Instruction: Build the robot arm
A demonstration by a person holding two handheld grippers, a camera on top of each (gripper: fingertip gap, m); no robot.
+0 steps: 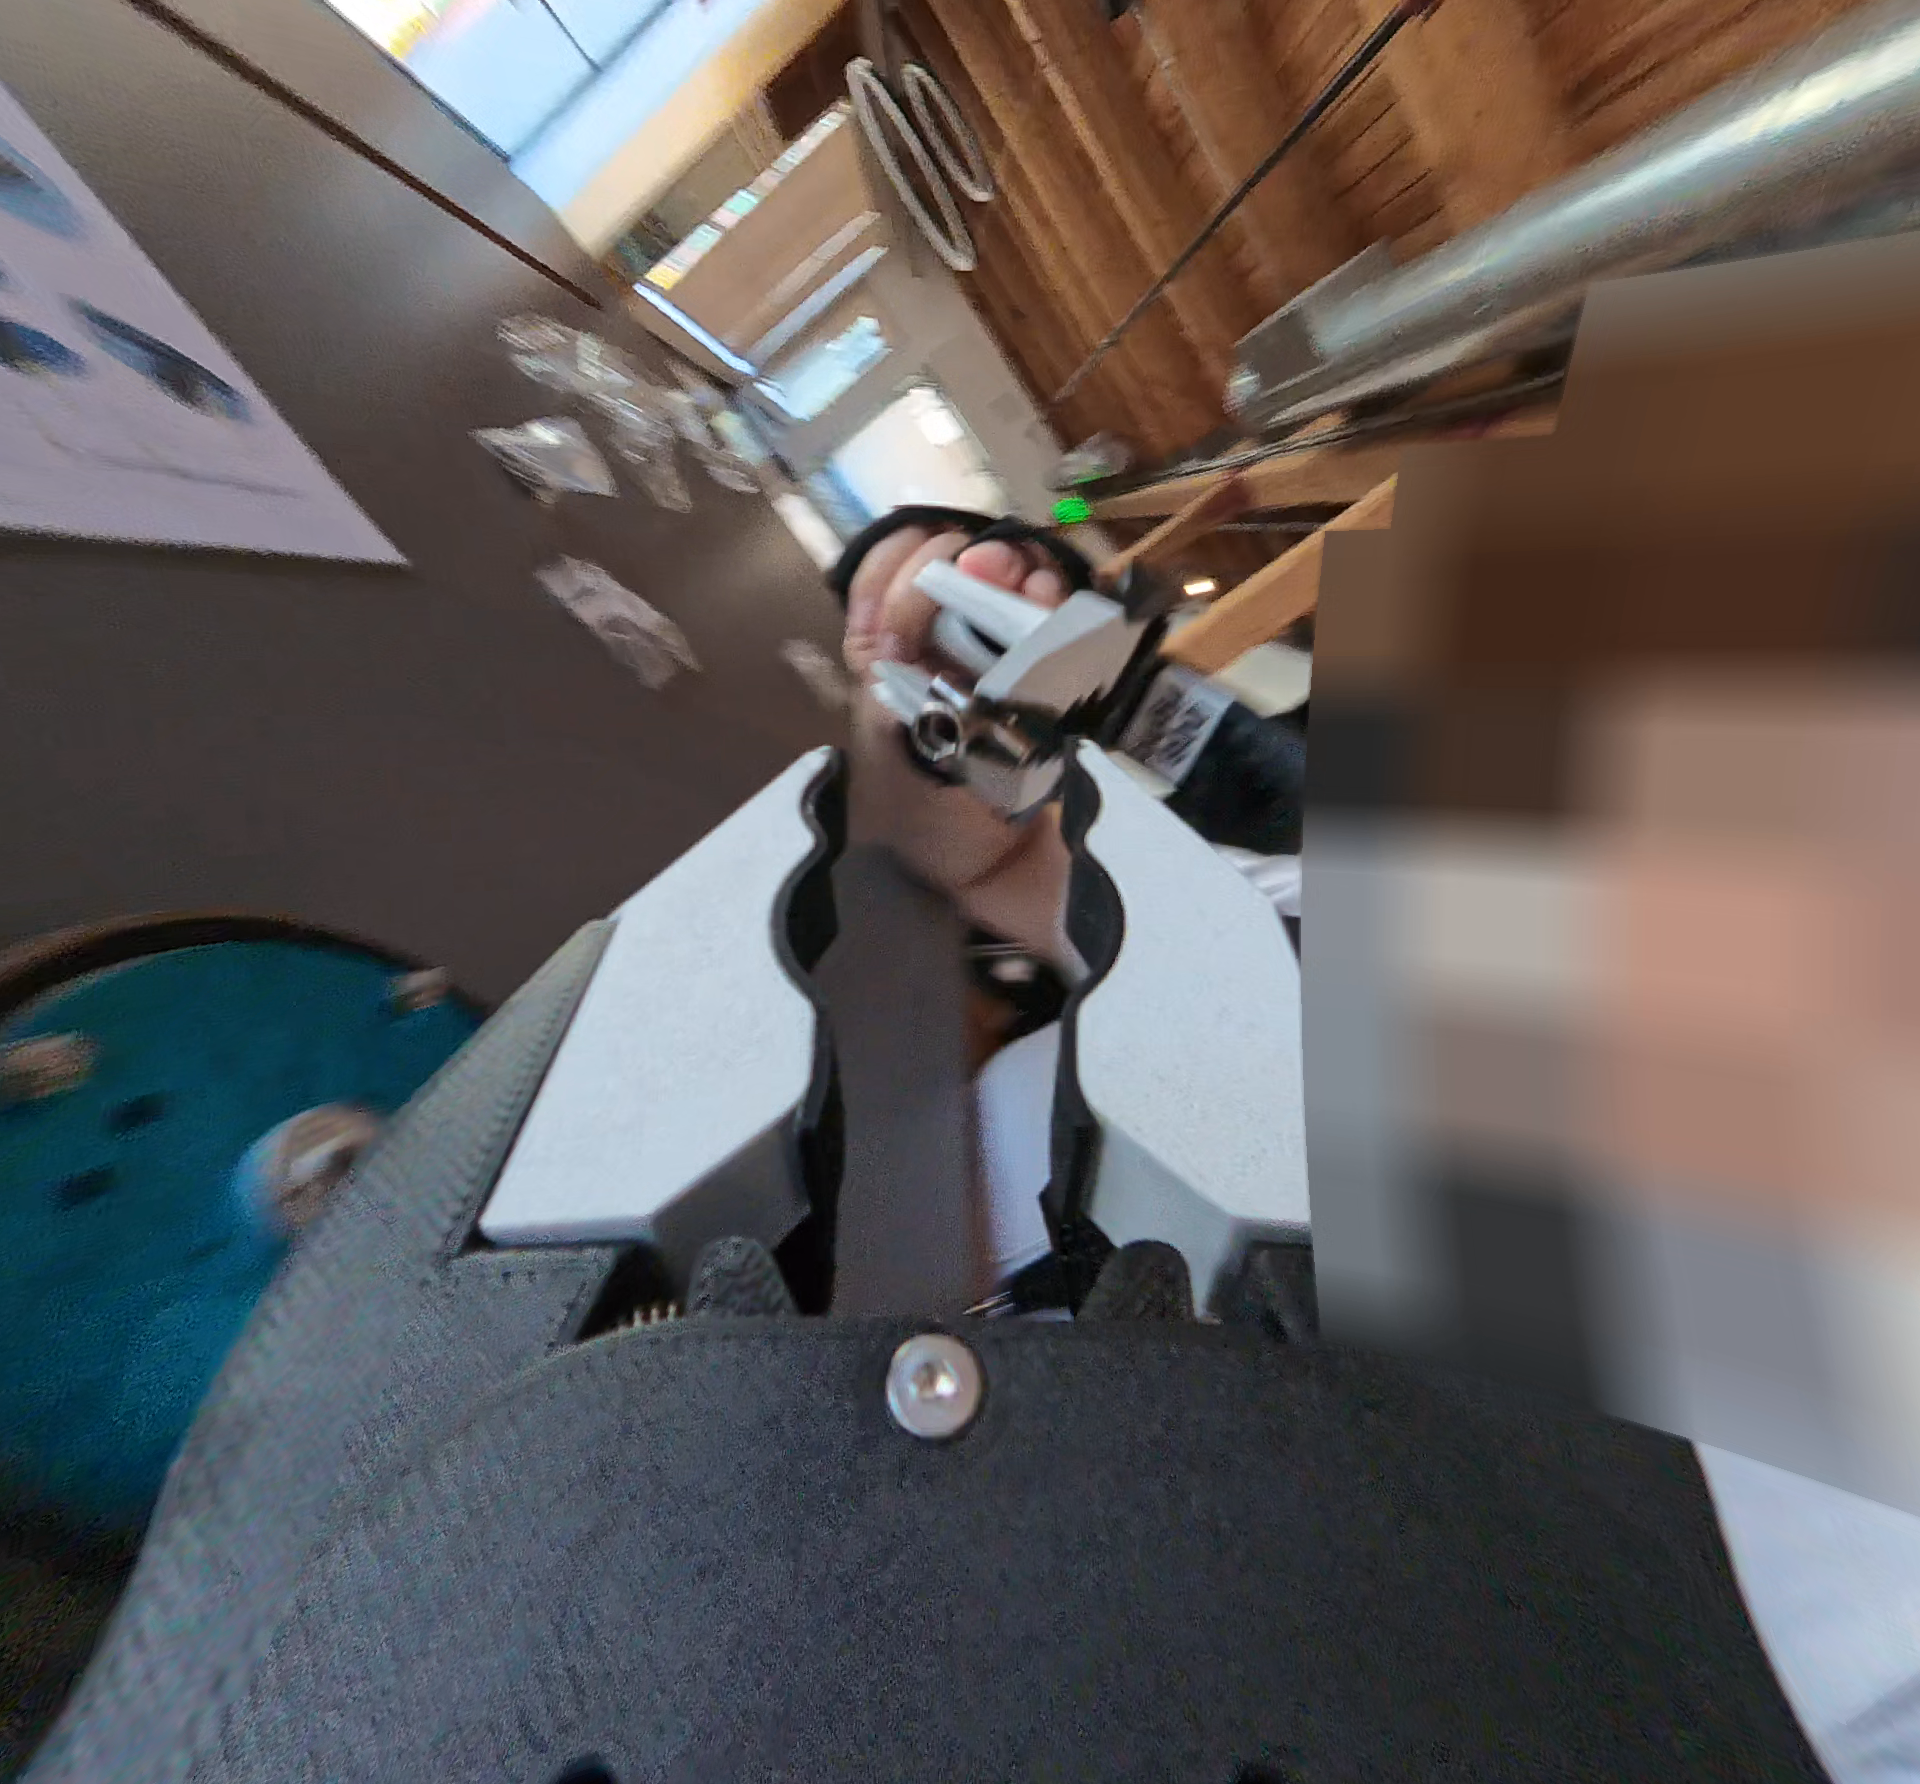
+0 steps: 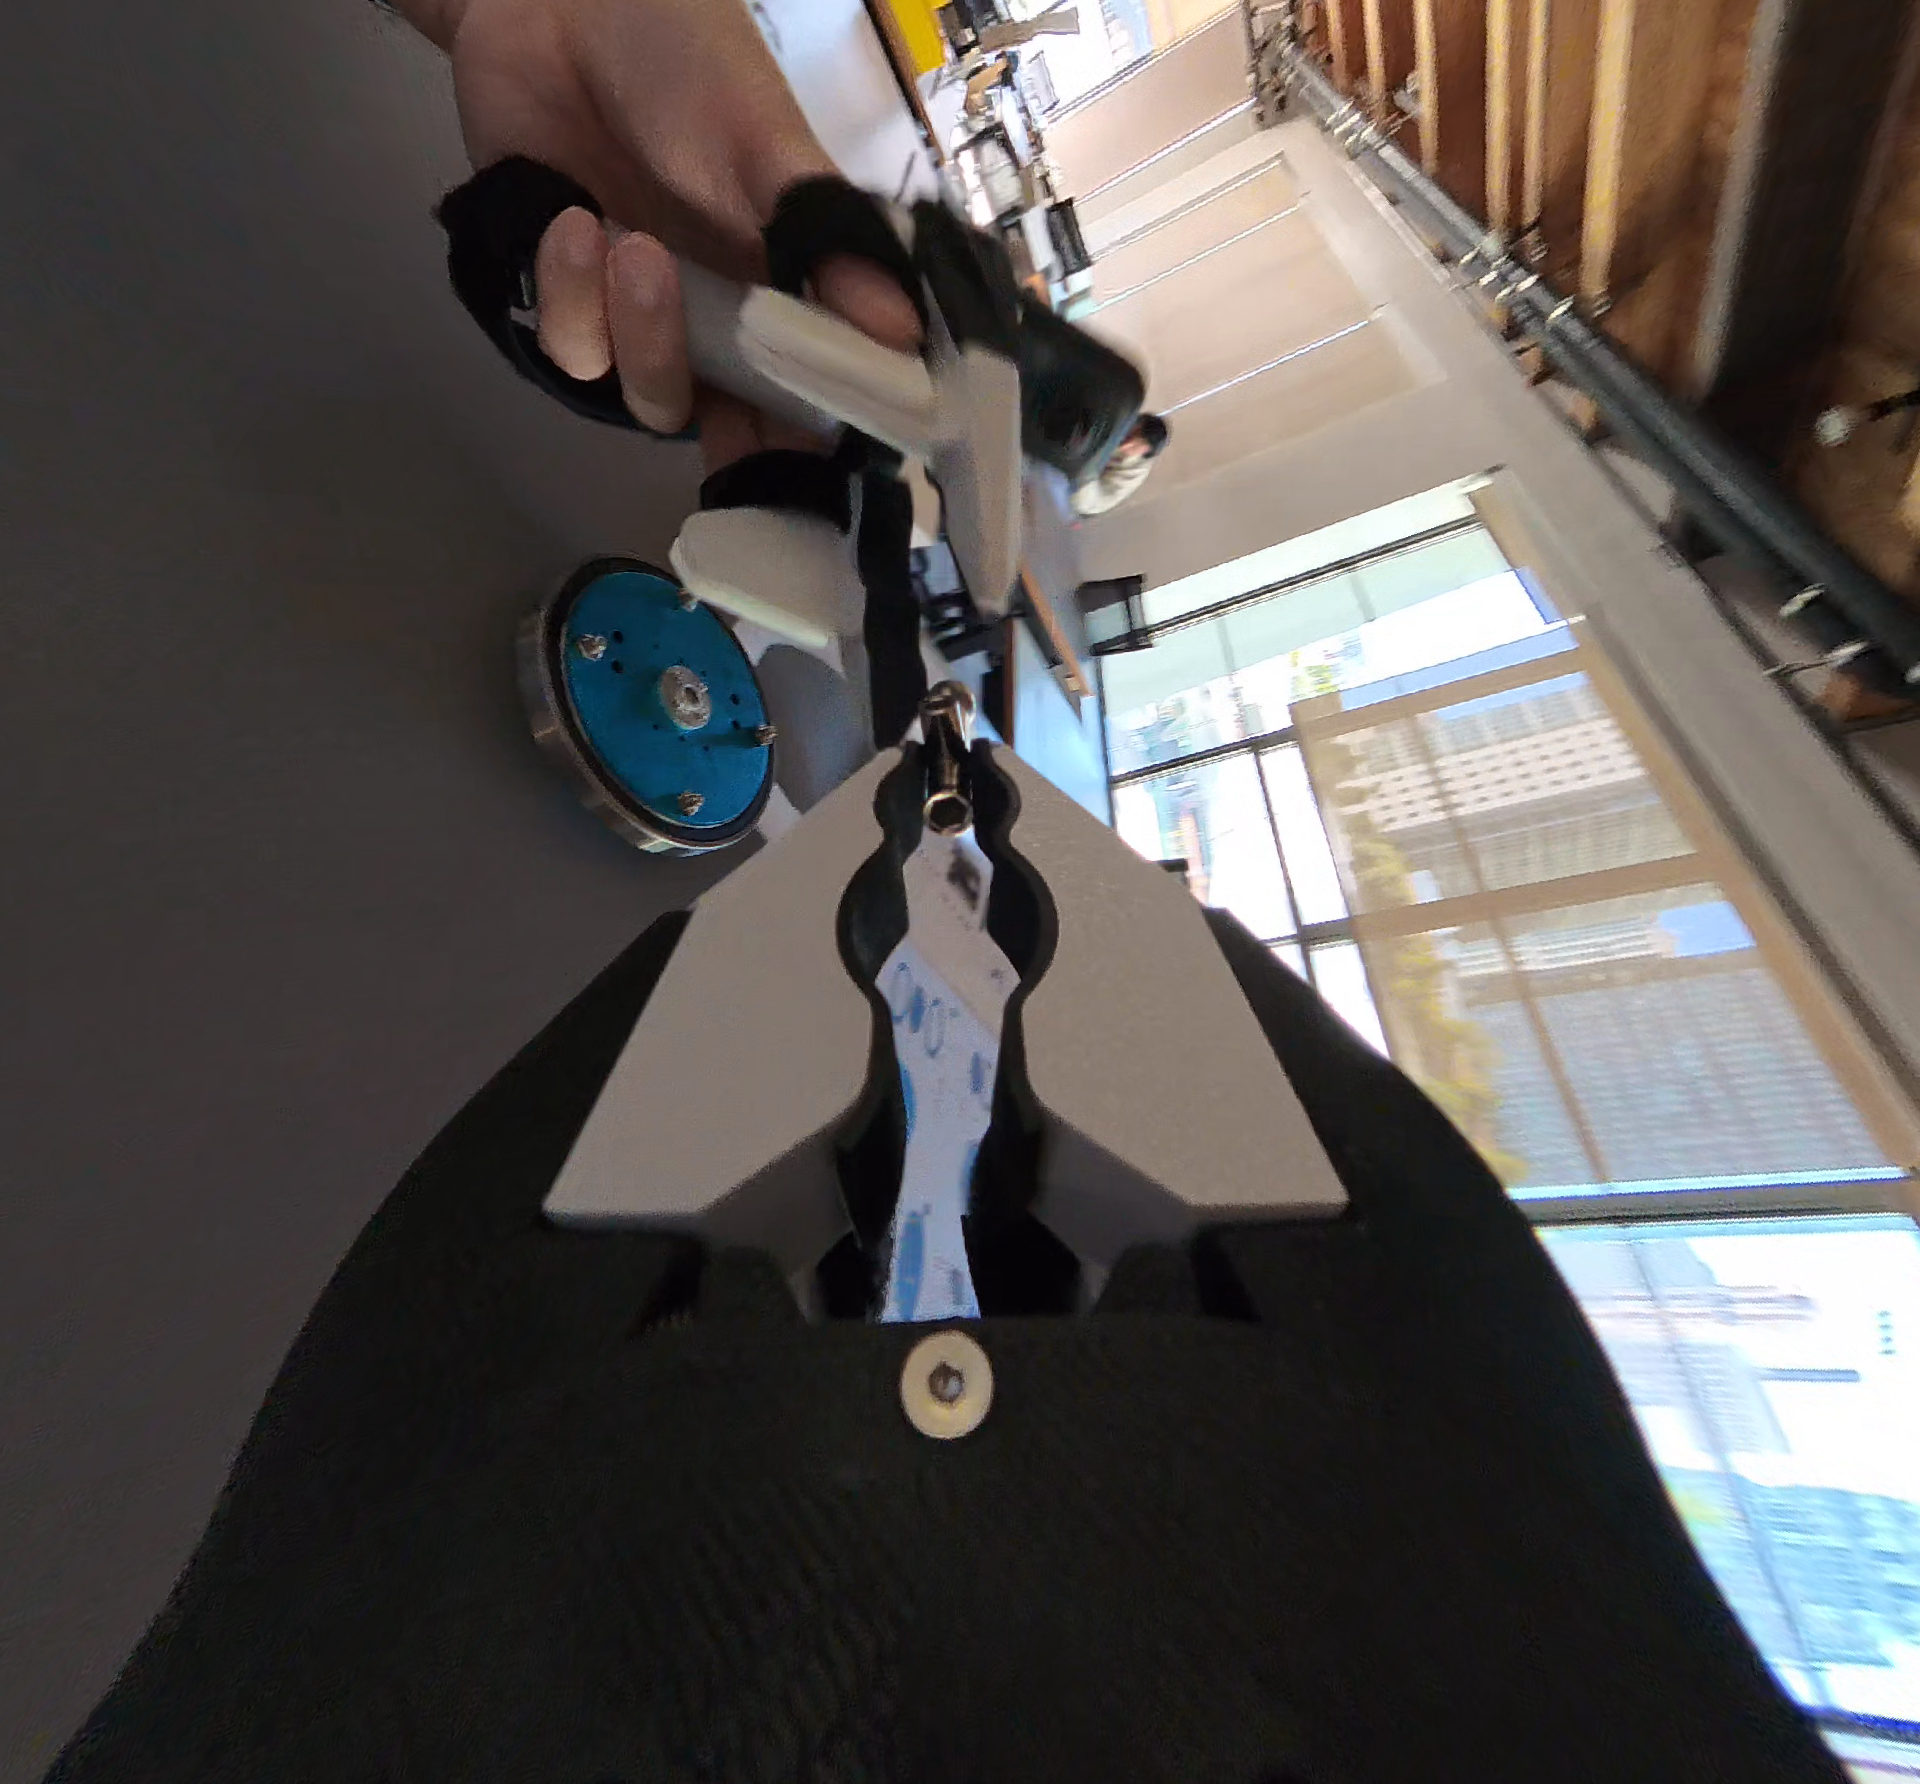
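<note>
Your right gripper has its grey, matte fingers with wavy black rubber pads drawn narrow, pinching a small shiny steel bolt at the very tips; the hex socket head faces the camera and the shank points away toward 12 o'clock. Between the fingers farther back shows a white printed sheet with blue marks.

At 10 o'clock from the bolt a round blue disc with a bright metal rim, a central hub and small screws lies on the grey matte tabletop. Just above it, toward 11 o'clock, your left hand grips the other gripper's handle, fingers through black fuzzy straps.

Your left gripper stands with its fingers apart and nothing between them. Beyond its tips, at 12 o'clock, the right gripper shows blurred with the bolt. The blue disc sits at 8 o'clock, smeared by motion.
</note>
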